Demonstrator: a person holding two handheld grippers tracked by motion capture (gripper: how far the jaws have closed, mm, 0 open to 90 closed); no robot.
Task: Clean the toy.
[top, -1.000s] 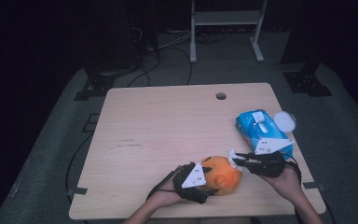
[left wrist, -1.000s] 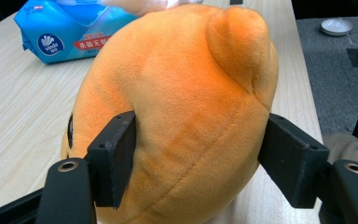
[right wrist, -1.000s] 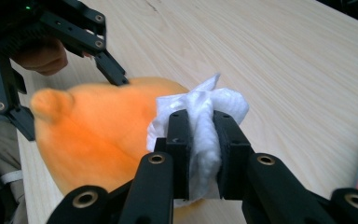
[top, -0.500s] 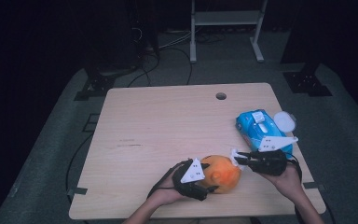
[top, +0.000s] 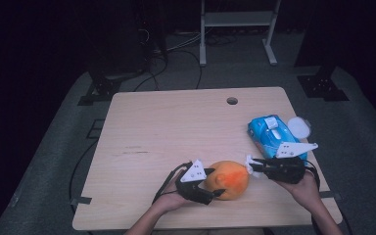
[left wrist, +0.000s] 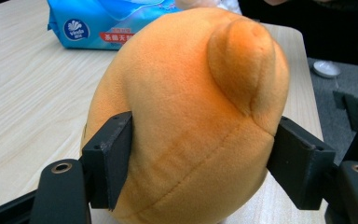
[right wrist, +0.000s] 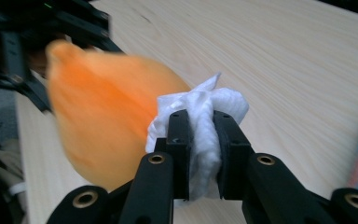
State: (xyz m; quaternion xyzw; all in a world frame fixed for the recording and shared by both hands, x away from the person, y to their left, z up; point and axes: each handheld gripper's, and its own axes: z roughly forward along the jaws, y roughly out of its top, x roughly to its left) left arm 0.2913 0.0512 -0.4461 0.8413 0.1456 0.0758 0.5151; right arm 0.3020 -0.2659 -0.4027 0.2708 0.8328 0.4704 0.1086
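**Orange plush, wipe-down step**

Plush point(top: 229, 179) sits at the table's point(top: 176, 127) near edge, clamped by left gripper point(left wrist: 200, 158). Right gripper point(right wrist: 200, 154) pinches a white wipe point(right wrist: 205, 116), apparently touching the plush. Next: rub with light, steady pressure.

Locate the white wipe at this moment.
The white wipe is pinched in the right gripper, at the table's near right, against the orange plush toy.

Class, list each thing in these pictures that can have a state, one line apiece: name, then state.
Orange plush toy: on the table, clamped by the left tool.
White wipe: crumpled, pinched in the right tool, against the toy.
Blue wipes pack: lying flat, flap open.
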